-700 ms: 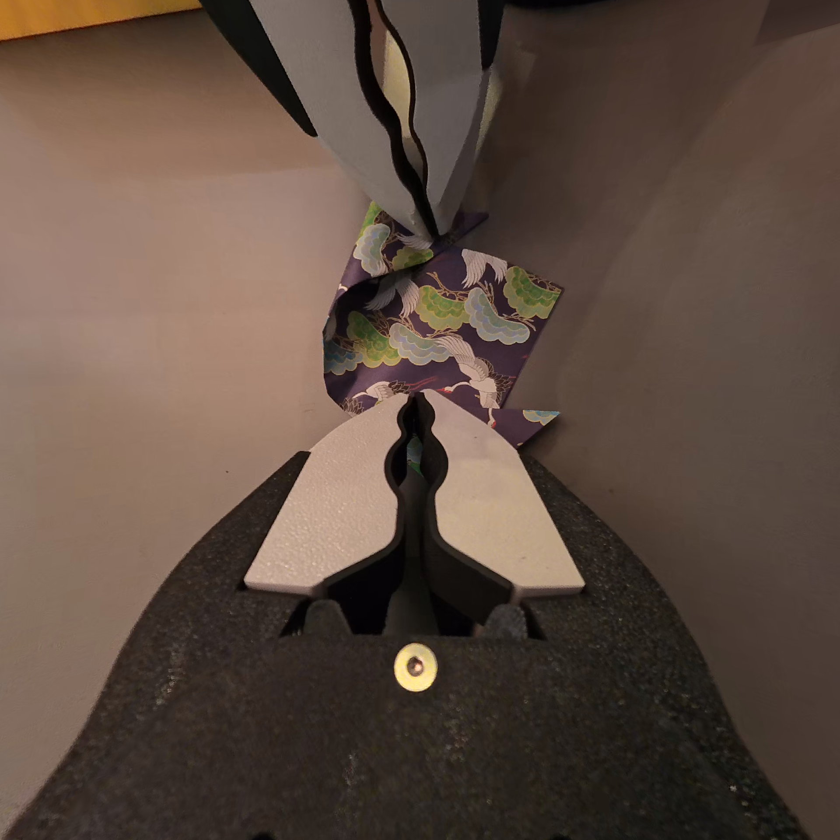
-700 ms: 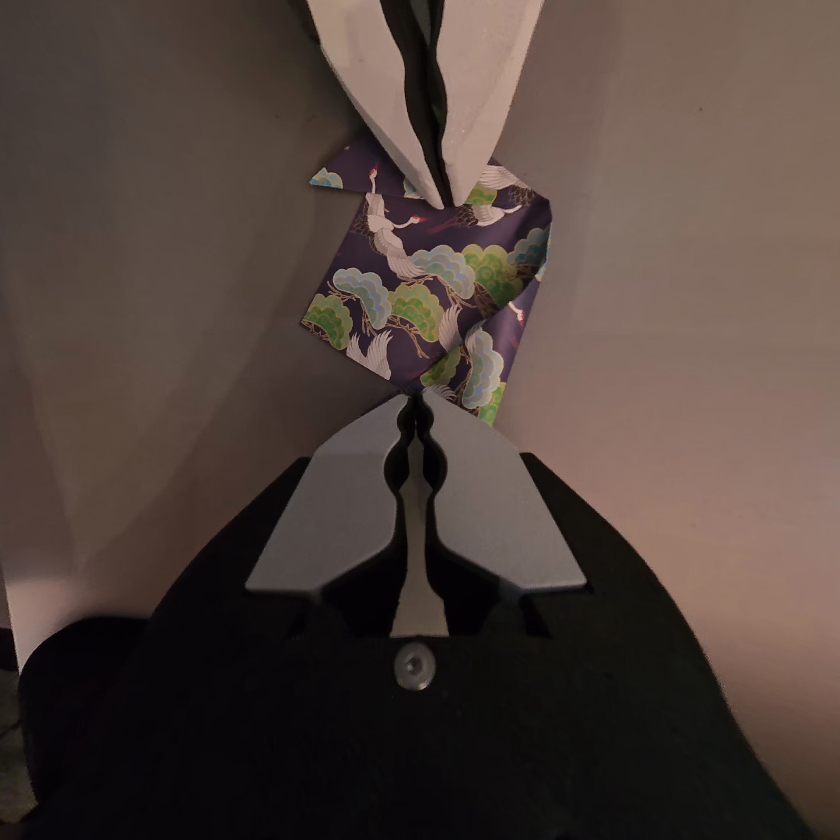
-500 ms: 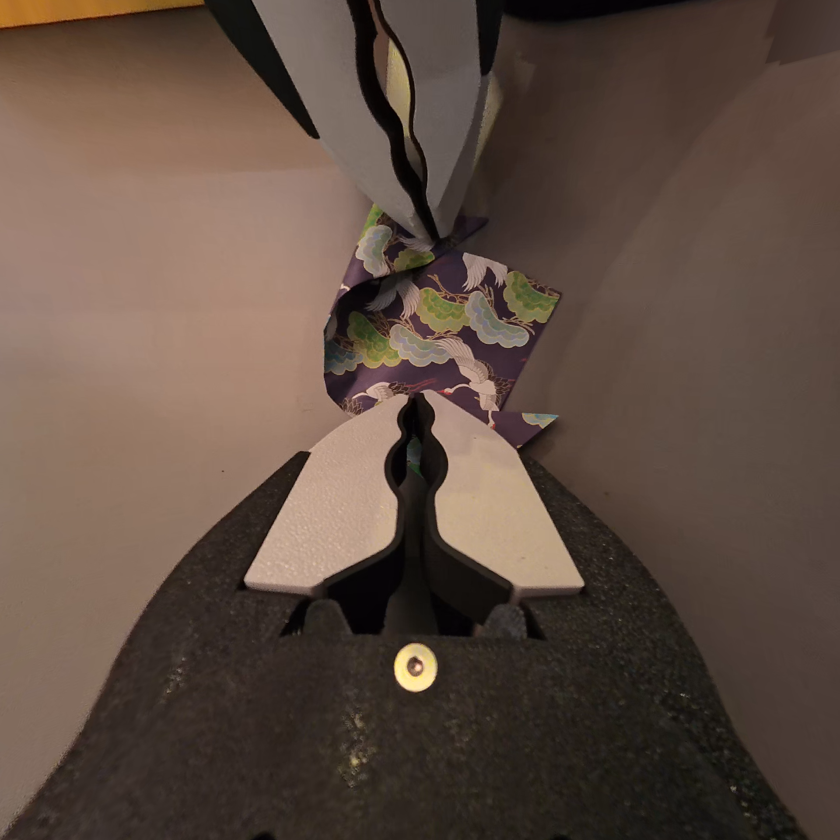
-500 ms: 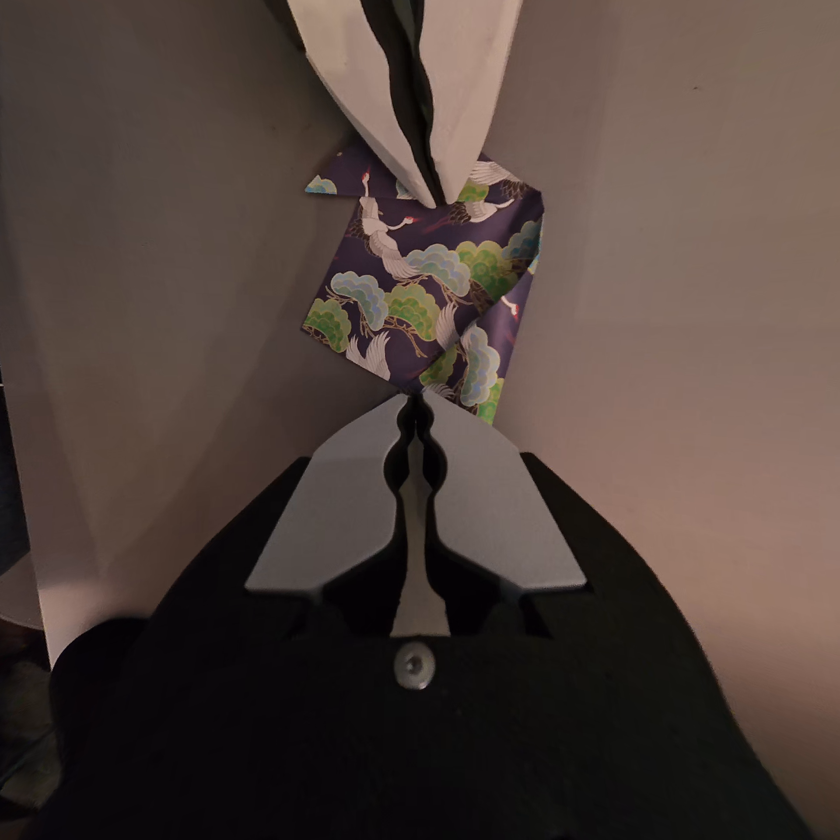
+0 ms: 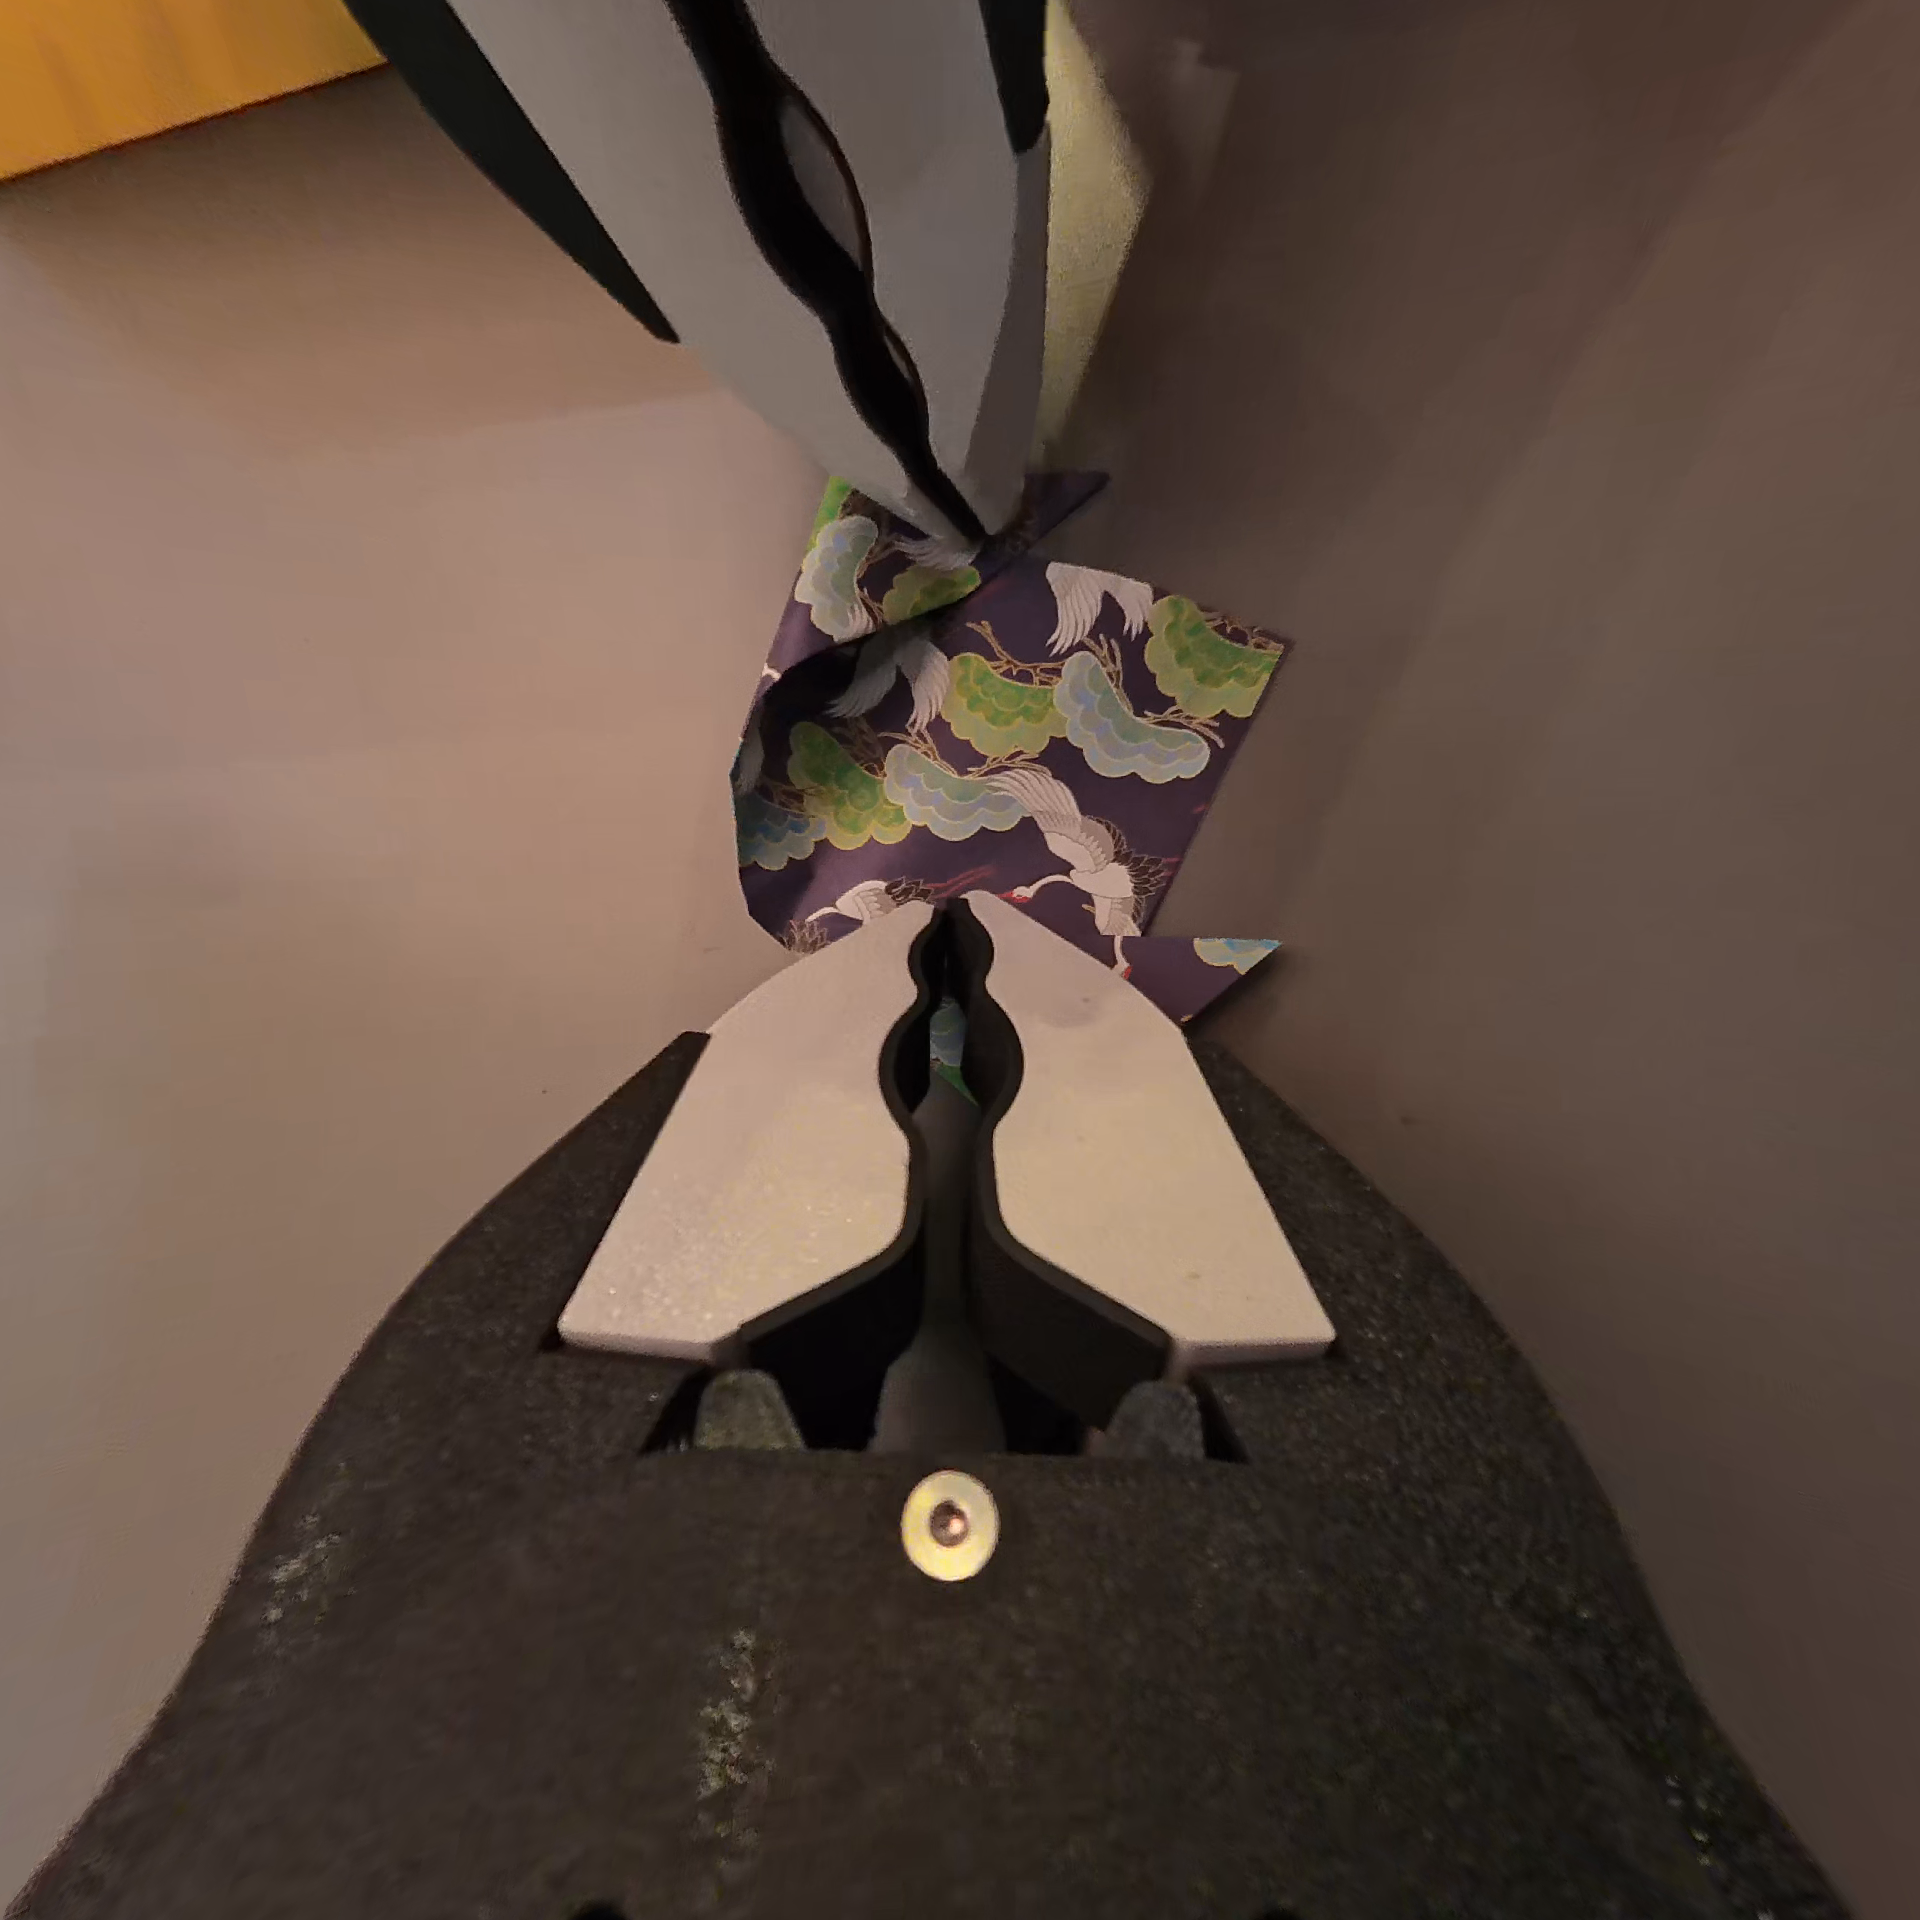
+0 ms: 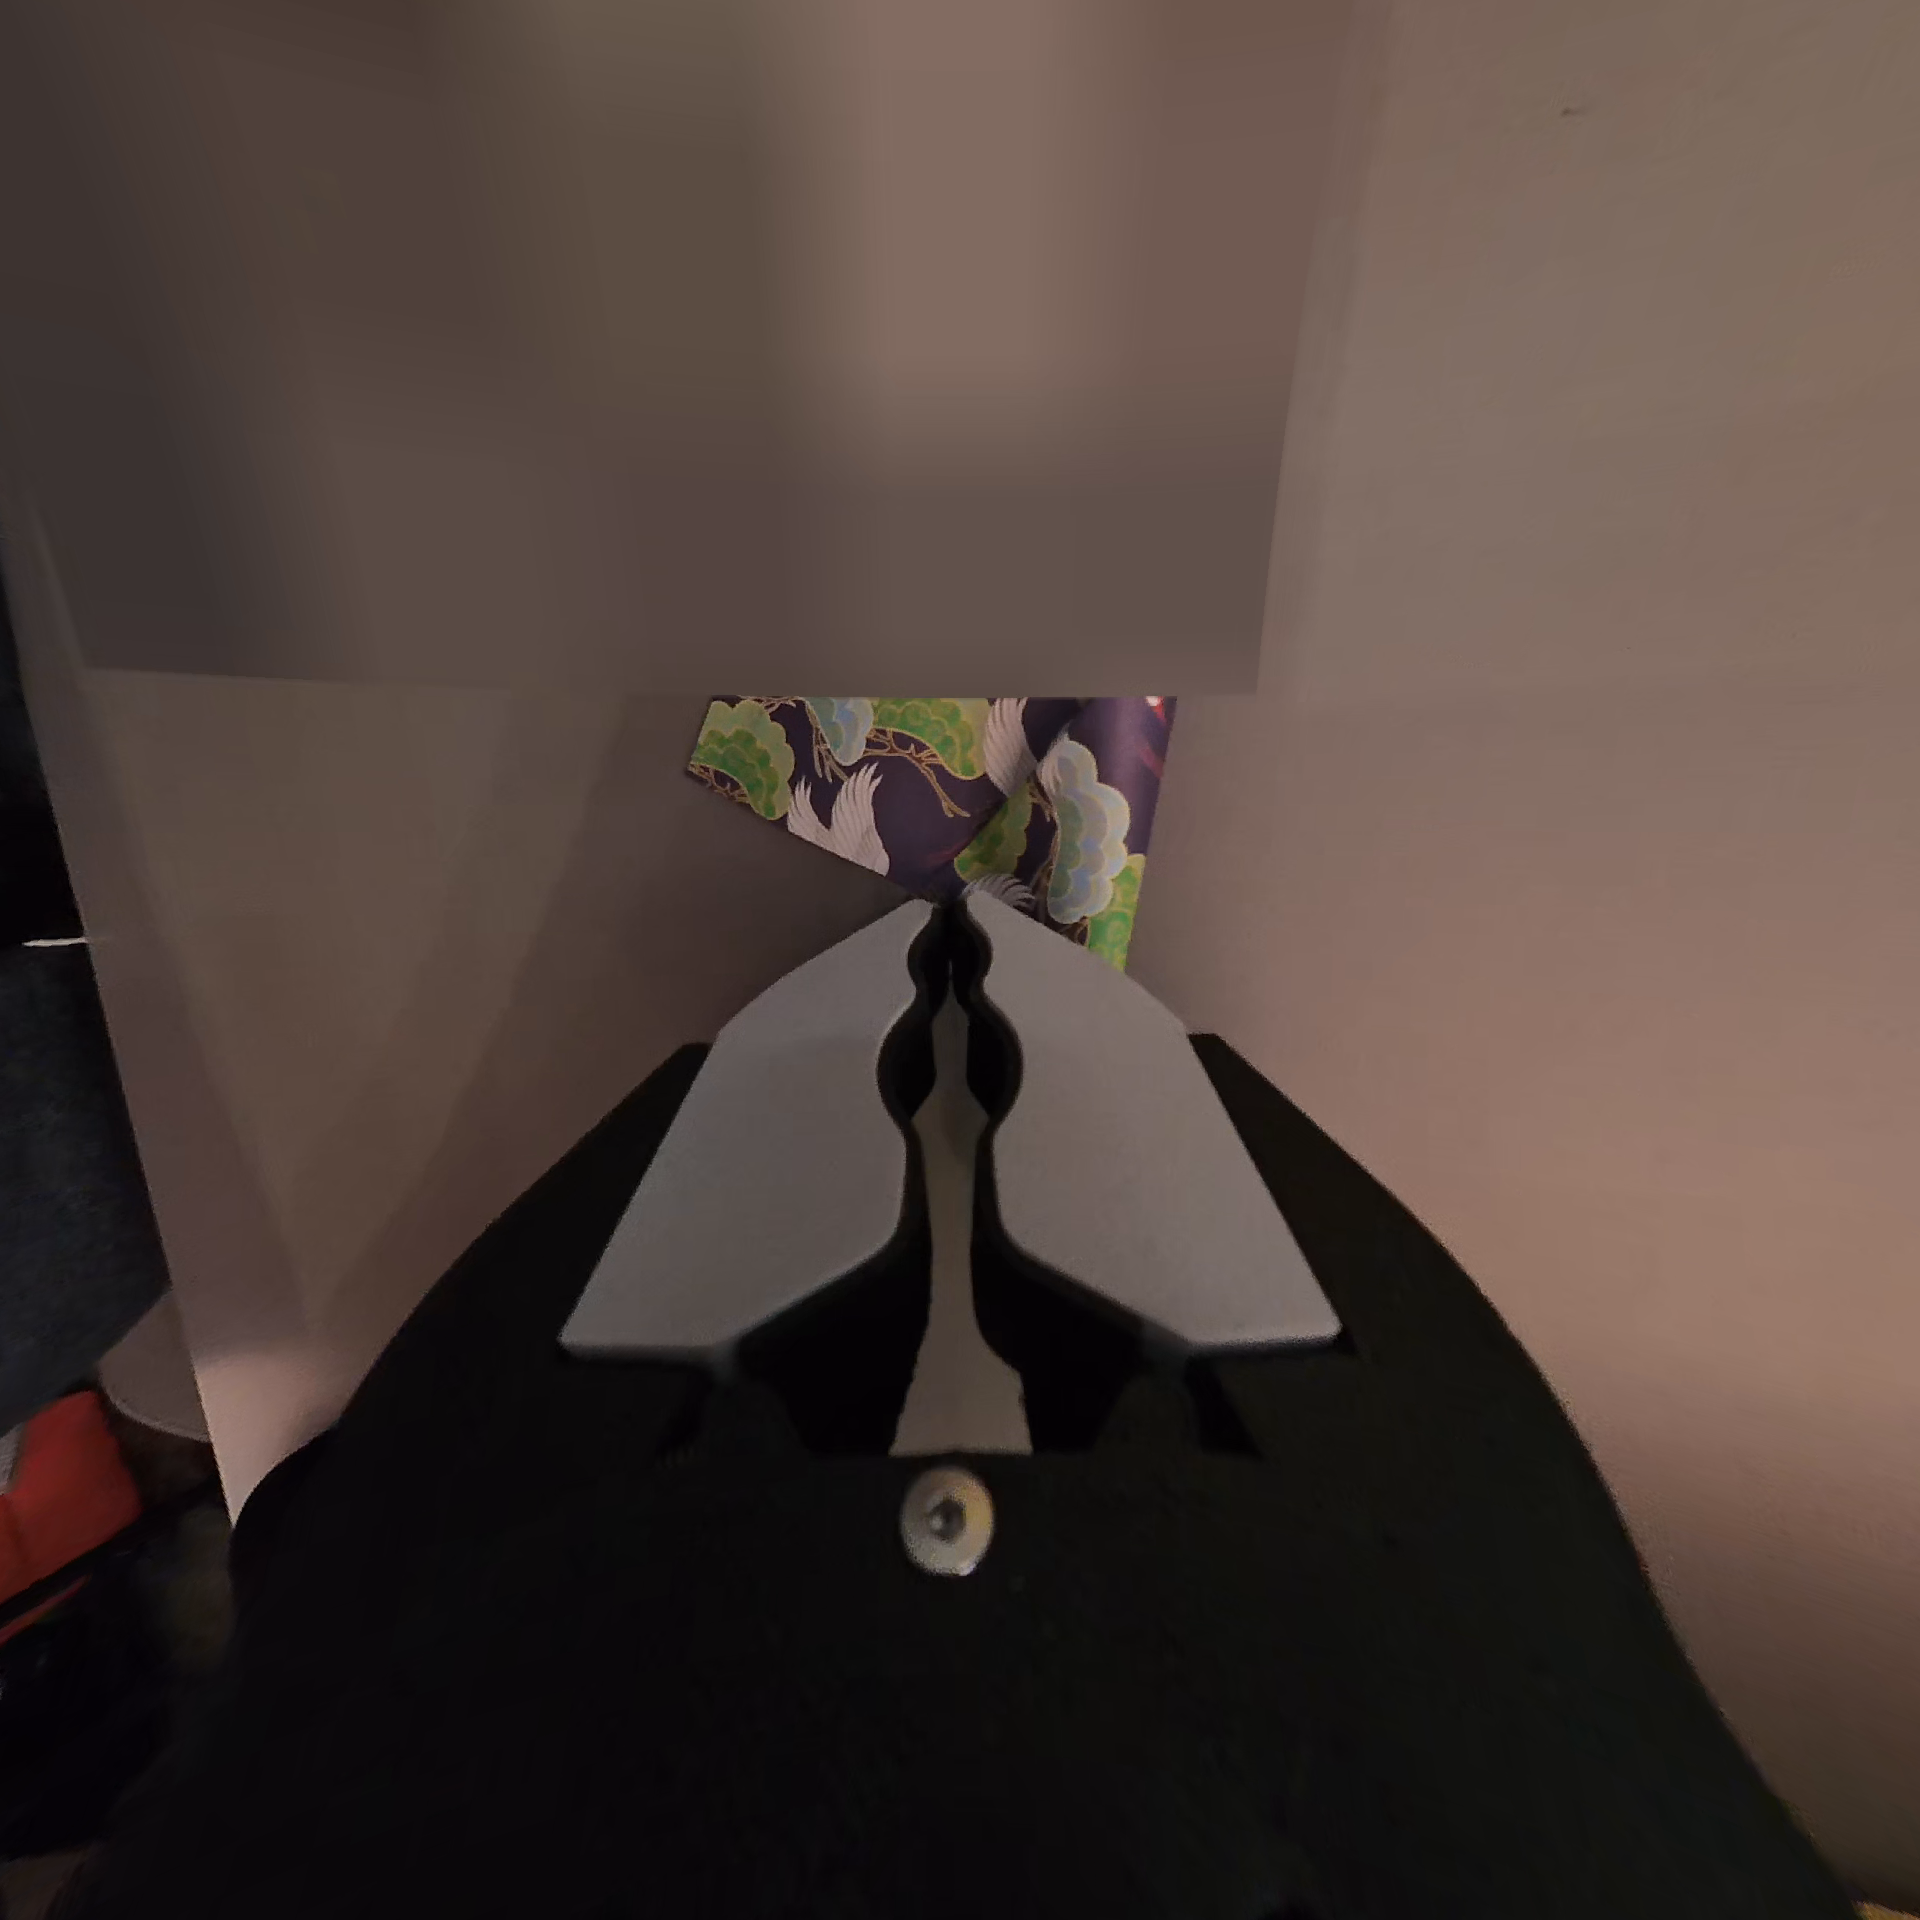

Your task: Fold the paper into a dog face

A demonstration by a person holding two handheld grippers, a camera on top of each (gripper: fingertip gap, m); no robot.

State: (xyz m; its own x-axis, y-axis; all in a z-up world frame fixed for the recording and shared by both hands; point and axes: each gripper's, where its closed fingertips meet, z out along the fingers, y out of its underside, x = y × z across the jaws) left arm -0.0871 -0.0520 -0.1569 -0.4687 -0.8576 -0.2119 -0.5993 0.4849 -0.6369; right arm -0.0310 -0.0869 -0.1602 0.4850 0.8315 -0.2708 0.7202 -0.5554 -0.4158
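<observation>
The paper [image 5: 997, 748] is a folded dark purple sheet printed with cranes and green-blue pines, held off the grey table between both grippers. My left gripper [image 5: 954, 906] is shut on its near corner. My right gripper [image 5: 971, 530] comes in from the top of the left wrist view and is shut on the far corner. In the right wrist view my right gripper [image 6: 951, 906] pinches the paper [image 6: 935, 790] at its near tip. A blurred patch hides the upper part of that view, so the left gripper is not seen there.
The grey table [image 5: 364, 727] spreads around the paper. A yellow-orange strip [image 5: 156, 73] lies at the far left edge. In the right wrist view the table edge [image 6: 135, 1143] runs down the left, with dark and red things [image 6: 62, 1475] beyond it. Across from one pair of fingers to the other is roughly 8 cm.
Both grippers keep their hold on the paper. The right gripper has come a little closer to the left one, and the paper between them bows slightly more.
</observation>
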